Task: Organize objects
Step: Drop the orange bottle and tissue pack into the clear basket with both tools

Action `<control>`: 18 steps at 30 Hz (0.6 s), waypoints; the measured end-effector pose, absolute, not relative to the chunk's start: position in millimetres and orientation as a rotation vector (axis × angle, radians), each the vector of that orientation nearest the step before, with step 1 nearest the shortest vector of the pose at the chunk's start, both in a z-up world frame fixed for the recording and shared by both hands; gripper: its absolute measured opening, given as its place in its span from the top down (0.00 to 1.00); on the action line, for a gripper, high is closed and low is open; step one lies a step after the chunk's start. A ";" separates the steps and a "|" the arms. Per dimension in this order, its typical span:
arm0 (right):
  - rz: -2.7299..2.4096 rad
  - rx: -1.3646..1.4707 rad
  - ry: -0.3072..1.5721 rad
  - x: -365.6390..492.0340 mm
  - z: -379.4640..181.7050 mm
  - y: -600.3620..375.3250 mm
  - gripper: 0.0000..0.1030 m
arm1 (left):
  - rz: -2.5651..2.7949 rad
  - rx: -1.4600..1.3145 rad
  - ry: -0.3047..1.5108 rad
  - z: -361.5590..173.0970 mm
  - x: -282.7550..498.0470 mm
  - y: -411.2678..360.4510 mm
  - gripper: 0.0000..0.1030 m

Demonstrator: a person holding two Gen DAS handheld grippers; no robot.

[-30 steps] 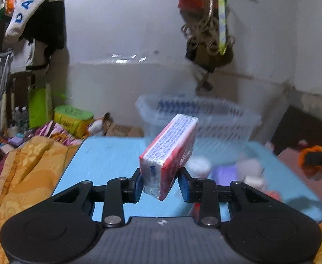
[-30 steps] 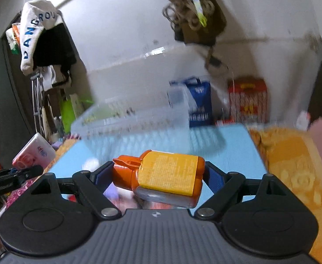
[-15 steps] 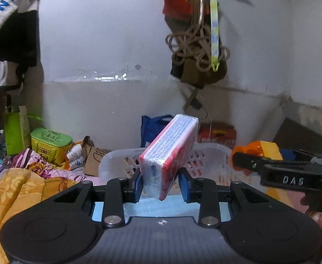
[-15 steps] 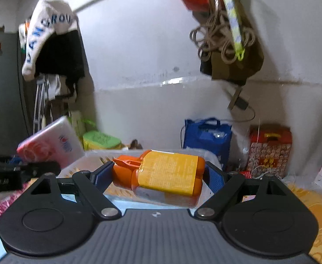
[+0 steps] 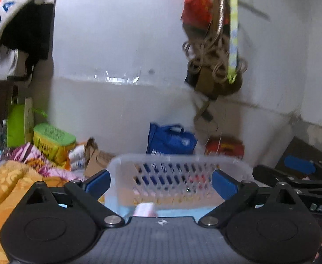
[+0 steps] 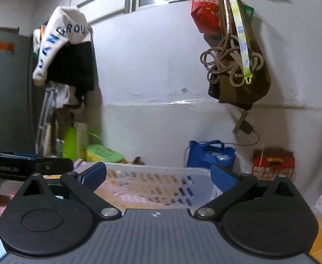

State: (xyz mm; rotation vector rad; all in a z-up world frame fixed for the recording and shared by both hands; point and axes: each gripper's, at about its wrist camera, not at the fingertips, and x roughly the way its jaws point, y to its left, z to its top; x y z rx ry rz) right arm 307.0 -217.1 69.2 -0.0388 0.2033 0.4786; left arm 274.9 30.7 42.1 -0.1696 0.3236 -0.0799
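Left gripper [image 5: 161, 181] fingers spread before basket [image 5: 178, 171].

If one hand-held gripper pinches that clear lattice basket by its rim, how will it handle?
The basket looks like thin translucent plastic with perforated walls, so it is probably light for its size and the rim may flex under a pinch. It is wide and low, so a one-sided lift would likely tilt it. Something pink seems to lie inside; blur hides the details.
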 end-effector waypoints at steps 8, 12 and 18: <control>0.486 0.061 0.387 215.8 41.3 -239.8 0.00 | -0.097 -0.142 0.347 21.6 194.2 28.1 0.00; 0.407 -0.023 0.448 179.9 23.3 -243.6 0.00 | -0.108 -0.105 0.392 2.8 161.6 23.1 0.01; 0.335 0.004 0.545 177.9 8.3 -257.6 0.00 | -0.107 -0.057 0.401 -5.9 134.8 23.8 0.01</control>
